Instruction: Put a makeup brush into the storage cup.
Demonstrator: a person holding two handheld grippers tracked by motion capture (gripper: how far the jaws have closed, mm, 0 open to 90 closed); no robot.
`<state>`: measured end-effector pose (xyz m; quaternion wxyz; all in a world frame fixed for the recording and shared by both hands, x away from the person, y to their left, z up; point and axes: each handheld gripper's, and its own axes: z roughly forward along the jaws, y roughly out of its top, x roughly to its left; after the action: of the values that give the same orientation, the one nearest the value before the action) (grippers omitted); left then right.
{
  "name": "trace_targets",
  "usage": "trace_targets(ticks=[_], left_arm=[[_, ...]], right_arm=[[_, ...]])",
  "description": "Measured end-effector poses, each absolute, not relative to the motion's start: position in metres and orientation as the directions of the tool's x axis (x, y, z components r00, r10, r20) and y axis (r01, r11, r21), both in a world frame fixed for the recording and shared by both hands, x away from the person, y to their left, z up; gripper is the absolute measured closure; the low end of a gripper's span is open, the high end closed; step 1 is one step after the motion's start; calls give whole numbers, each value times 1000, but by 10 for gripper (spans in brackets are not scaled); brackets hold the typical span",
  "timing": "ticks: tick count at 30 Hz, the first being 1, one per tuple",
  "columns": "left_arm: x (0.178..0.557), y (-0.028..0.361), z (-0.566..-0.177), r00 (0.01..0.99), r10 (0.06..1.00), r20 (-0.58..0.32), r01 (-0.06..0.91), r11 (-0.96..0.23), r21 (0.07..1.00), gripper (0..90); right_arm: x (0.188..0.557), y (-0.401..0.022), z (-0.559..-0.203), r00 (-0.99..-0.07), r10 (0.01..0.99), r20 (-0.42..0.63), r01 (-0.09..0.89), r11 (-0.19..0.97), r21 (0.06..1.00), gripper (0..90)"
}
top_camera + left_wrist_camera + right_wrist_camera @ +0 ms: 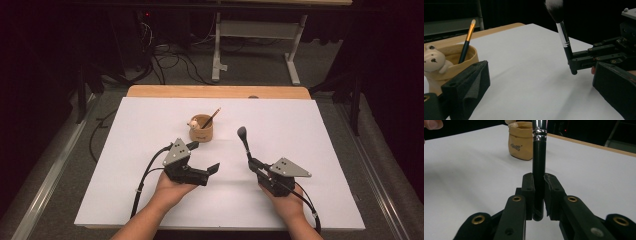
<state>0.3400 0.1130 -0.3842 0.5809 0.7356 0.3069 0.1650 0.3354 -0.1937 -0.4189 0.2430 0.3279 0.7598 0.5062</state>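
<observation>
Brush (244, 142): a makeup brush with a black handle, a silver ferrule and a dark, white-tipped tuft. It stands nearly upright above the white bench (310, 130), tuft up, its handle's lower end clamped between the right gripper's (251, 162) fingers (528, 185). The left gripper (204, 156) hangs open with nothing between its fingers, just beside a tan cup (201, 128). The cup holds a pencil (211, 118) and a small bear figure (434, 60), well apart from the brush.
</observation>
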Motion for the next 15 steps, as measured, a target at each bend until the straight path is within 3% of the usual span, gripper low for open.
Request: trace_targets(ticks=[15], left_arm=[[337, 115, -387, 767, 628, -135, 269, -124, 955, 18]], right_arm=[[346, -167, -401, -699, 710, -88, 185, 298, 937, 815]])
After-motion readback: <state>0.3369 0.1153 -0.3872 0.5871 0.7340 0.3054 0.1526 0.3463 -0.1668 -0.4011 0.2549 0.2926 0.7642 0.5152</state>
